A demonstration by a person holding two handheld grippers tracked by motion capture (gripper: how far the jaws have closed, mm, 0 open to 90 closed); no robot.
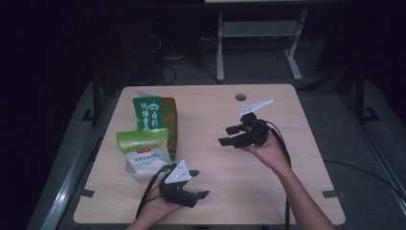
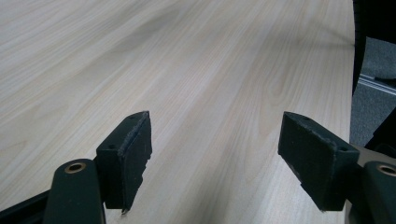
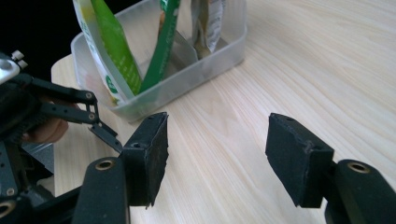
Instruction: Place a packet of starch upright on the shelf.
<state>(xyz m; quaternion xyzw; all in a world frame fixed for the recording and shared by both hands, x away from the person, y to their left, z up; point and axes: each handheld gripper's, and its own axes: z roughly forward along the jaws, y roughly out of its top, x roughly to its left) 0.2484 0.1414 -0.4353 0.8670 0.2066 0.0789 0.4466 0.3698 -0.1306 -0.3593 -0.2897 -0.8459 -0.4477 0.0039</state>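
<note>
A clear plastic bin [image 3: 196,70] stands at the table's left, with green snack bags upright in it. In the high view the nearer bag [image 1: 143,151] is pale green and white, the farther bag [image 1: 154,115] dark green and brown. My left gripper [image 1: 197,184] hovers near the table's front edge, just right of the bin, jaws open over bare wood [image 2: 215,154]. My right gripper [image 1: 229,135] is held above the table's middle right, pointing left toward the bin. Its jaws stand open with nothing between them [image 3: 217,154].
The light wooden table [image 1: 215,191] has a round cable hole [image 1: 241,97] near its far edge. Cables trail from both grippers. Beyond the table lie a dark floor and a metal frame [image 1: 258,43].
</note>
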